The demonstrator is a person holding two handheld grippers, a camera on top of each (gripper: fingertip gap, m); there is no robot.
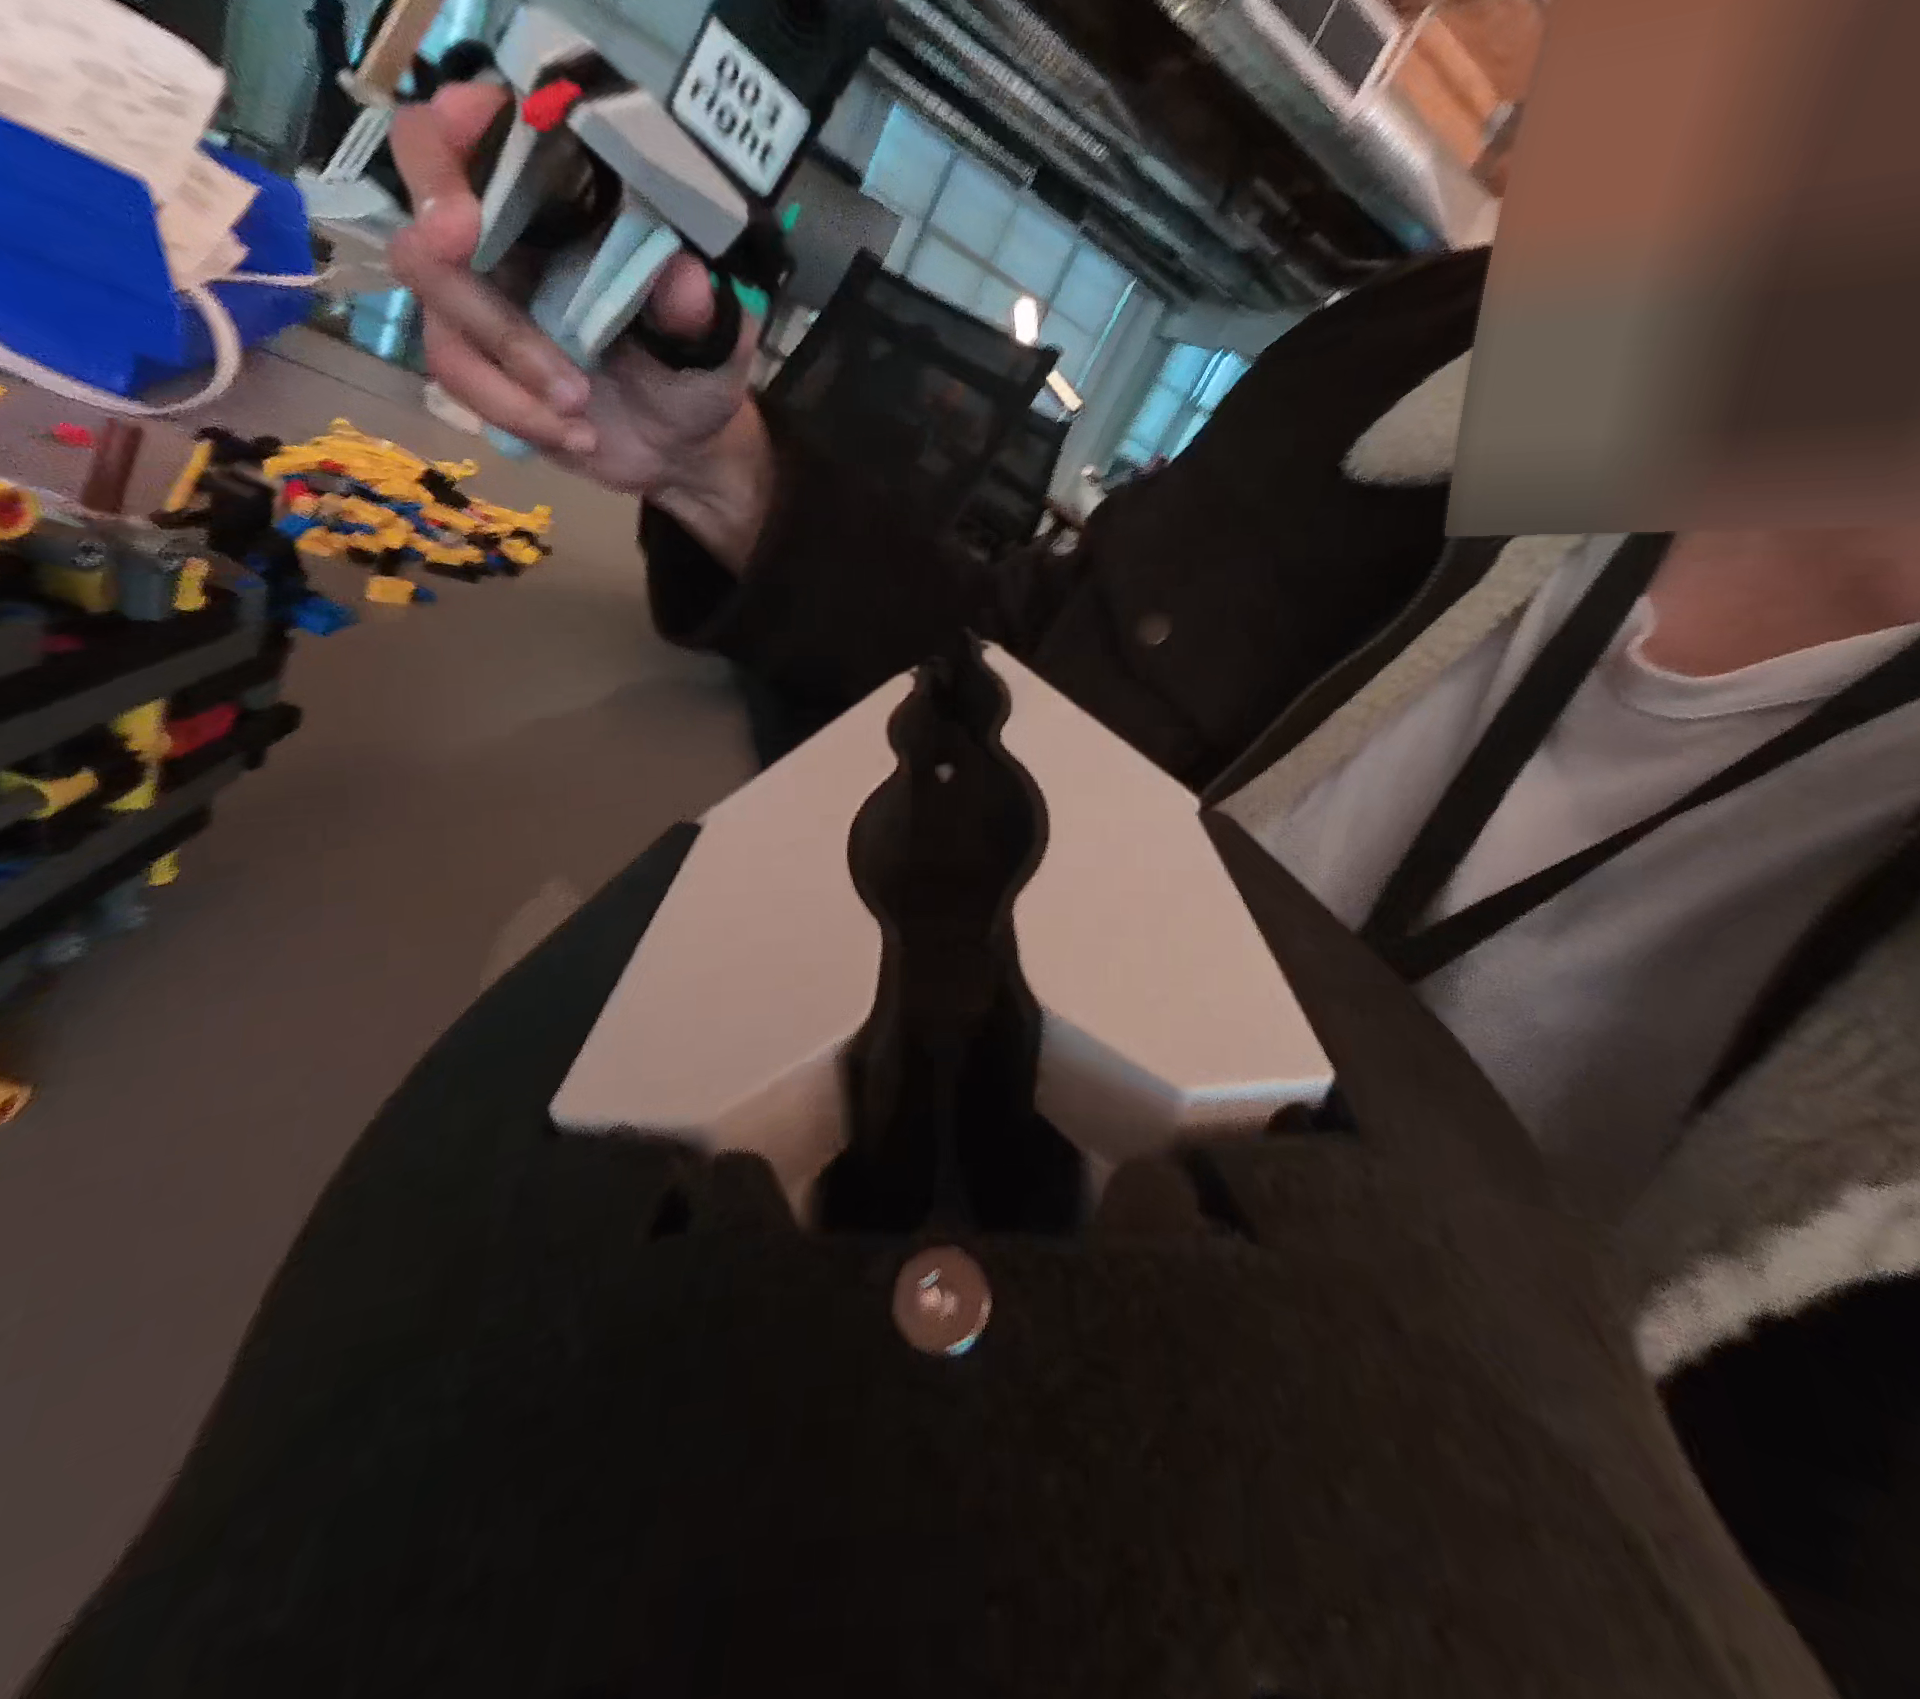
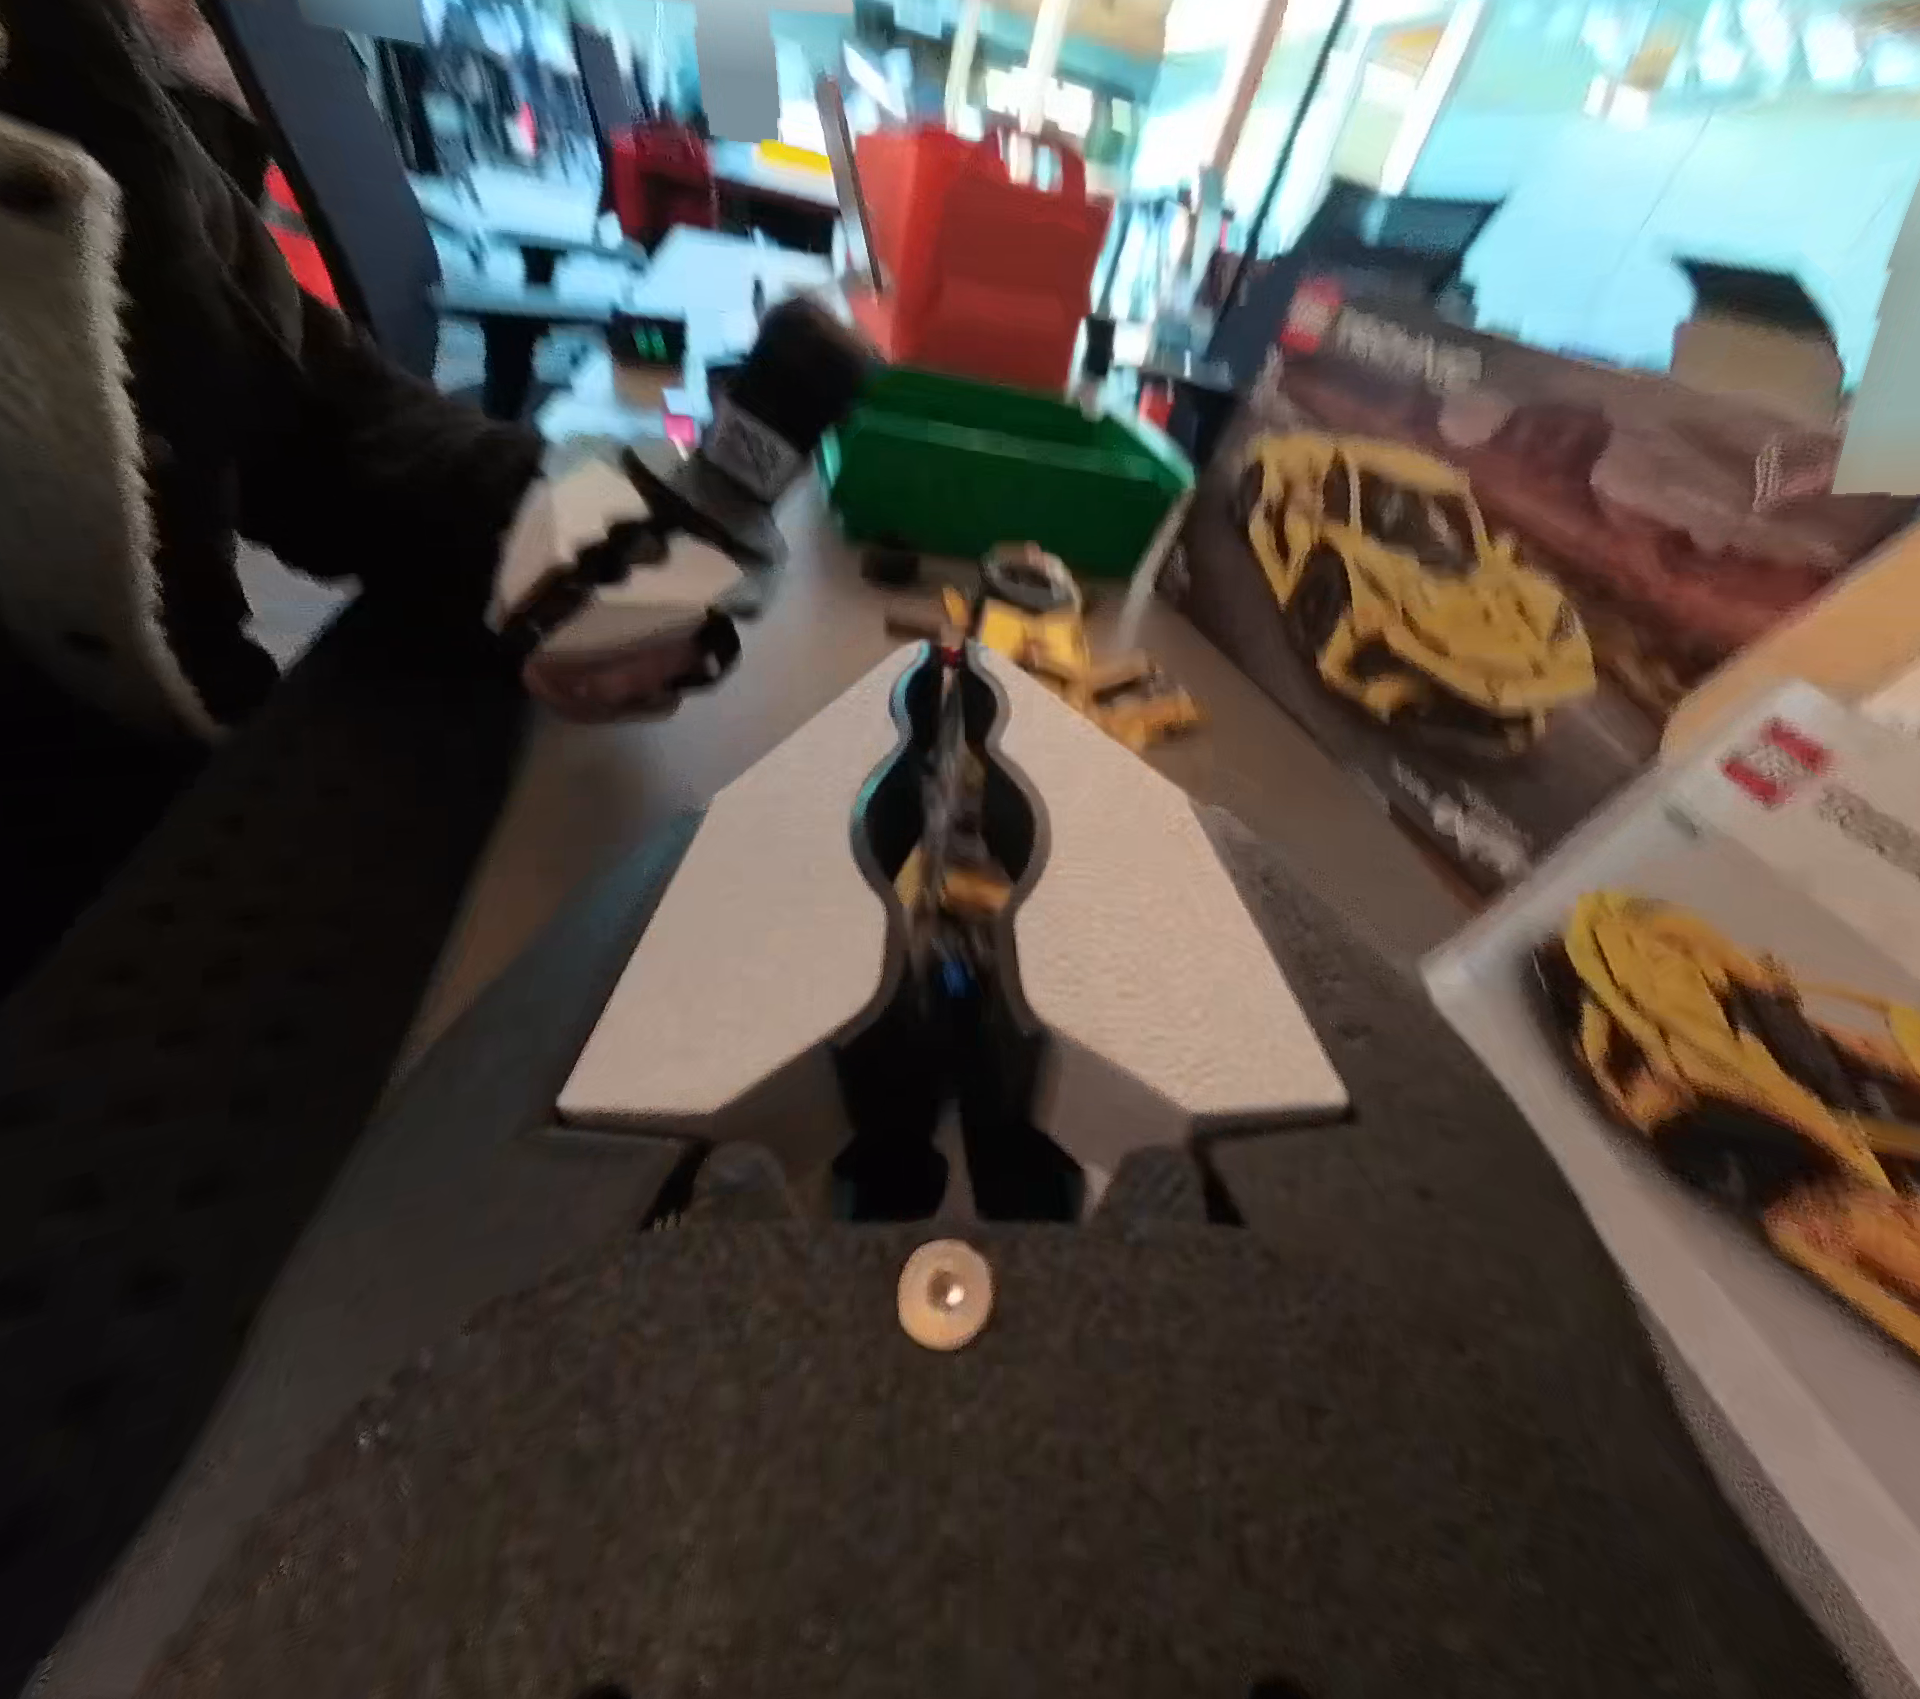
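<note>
The left gripper (image 1: 951,675) is clenched on nothing visible, raised off the table and well apart from the pile of yellow bricks (image 1: 405,496), pointing at the person's dark jacket (image 1: 1226,569). The right gripper (image 2: 948,662) is also closed, its tips just short of a yellow brick assembly (image 2: 1049,641). A thin dark-and-yellow streak shows between its jaws, too blurred to tell whether it is pinched; a green bin (image 2: 997,454) sits behind that assembly.

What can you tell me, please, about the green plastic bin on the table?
The green plastic bin is an open-topped, rectangular tub with glossy, ridged walls. It stands upright on the grey table, far beyond the right gripper. A red bag rises just behind it; small yellow brick pieces lie in front. Its contents cannot be seen, and blur hides finer detail.
</note>
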